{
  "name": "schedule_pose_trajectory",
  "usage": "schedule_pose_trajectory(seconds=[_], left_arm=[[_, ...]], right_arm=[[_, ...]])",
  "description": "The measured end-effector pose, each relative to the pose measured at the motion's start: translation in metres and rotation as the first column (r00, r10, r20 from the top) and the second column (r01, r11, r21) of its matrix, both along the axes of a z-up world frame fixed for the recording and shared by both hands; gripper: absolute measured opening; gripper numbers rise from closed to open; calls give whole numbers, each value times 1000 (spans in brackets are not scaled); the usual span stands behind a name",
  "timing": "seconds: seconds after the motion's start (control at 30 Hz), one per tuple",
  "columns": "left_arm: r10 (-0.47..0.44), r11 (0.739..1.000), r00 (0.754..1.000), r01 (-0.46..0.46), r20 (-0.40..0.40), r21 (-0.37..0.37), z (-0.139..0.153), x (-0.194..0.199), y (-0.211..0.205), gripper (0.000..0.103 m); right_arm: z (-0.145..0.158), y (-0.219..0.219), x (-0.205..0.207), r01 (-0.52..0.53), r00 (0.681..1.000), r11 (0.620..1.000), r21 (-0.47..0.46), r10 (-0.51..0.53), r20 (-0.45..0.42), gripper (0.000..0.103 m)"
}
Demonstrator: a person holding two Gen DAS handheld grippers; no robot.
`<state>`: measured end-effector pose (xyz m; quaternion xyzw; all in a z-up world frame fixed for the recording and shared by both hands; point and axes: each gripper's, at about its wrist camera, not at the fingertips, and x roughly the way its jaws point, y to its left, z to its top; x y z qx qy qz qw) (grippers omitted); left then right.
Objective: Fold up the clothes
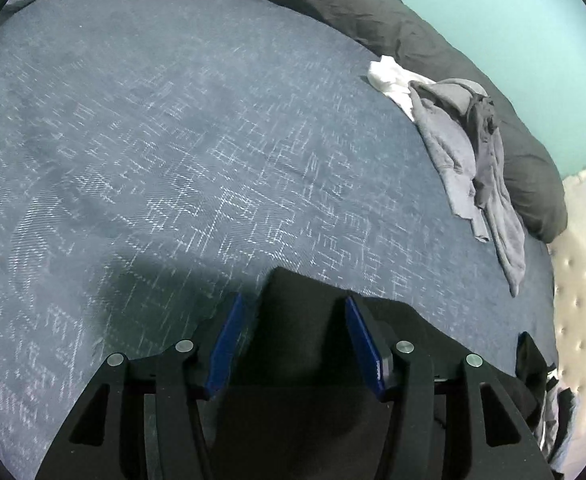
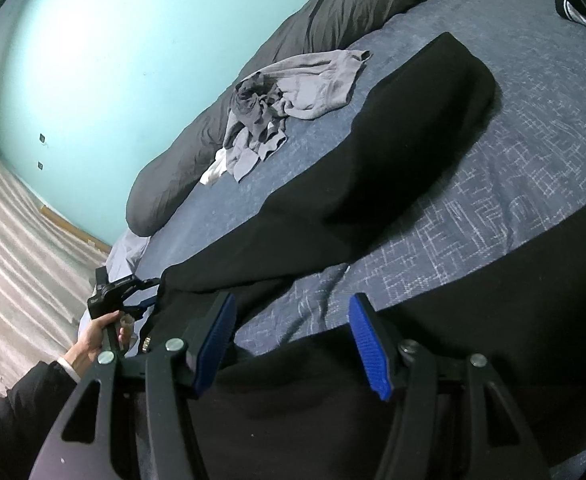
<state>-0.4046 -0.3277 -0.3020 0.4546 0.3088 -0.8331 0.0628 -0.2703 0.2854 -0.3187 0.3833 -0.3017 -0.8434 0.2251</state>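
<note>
**Jaws parted on both sides, black garment loose under them**

Jaws on the left gripper (image 1: 293, 340) and right gripper (image 2: 293, 344) both stand apart, pads not pressing cloth. No earlier frame, so no more to say on that.

Landmark: the black garment (image 2: 393, 152). It lies spread on the bed (image 1: 173, 140), one long part running away from the right gripper, the near part under both grippers. Left gripper sits at its left end, held by a hand (image 2: 93, 340) at the bed's side edge.

Risks, my read:
- Dark cloth against dark jaws hides the hem; a pinch could catch the bedspread too, or only one layer.
- Left end is at the bed edge; a slack release could let it slide to the floor (image 2: 13, 240).

Room: bedspread beyond the garment is bare up to the grey clothes pile (image 2: 285, 96) by the dark duvet (image 2: 213, 140), well apart. Fold away from that pile.
</note>
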Motion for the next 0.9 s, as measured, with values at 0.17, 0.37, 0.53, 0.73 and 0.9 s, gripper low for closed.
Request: schedule_pose_trajectory(seconds=[0.17, 0.37, 0.53, 0.73, 0.9], left_arm=[[0, 1000, 1000, 0, -17, 21, -7, -4, 2, 56], [-9, 1000, 1000, 9, -25, 4, -4, 2, 3, 23], [-18, 1000, 999, 18, -49, -12, 5, 11, 2, 13], [15, 997, 996, -21, -86, -68, 30, 22, 3, 5], [49, 992, 993, -61, -104, -108, 52, 29, -7, 4]], right_arm=[[-1, 0, 1, -3, 1000, 1000, 6, 3, -5, 60], [-2, -1, 2, -4, 1000, 1000, 9, 4, 0, 60], [-2, -2, 1, -5, 1000, 1000, 9, 5, -2, 60], [-2, -4, 1, -9, 1000, 1000, 5, 9, -1, 60], [-1, -3, 2, -6, 1000, 1000, -1, 6, -4, 60]])
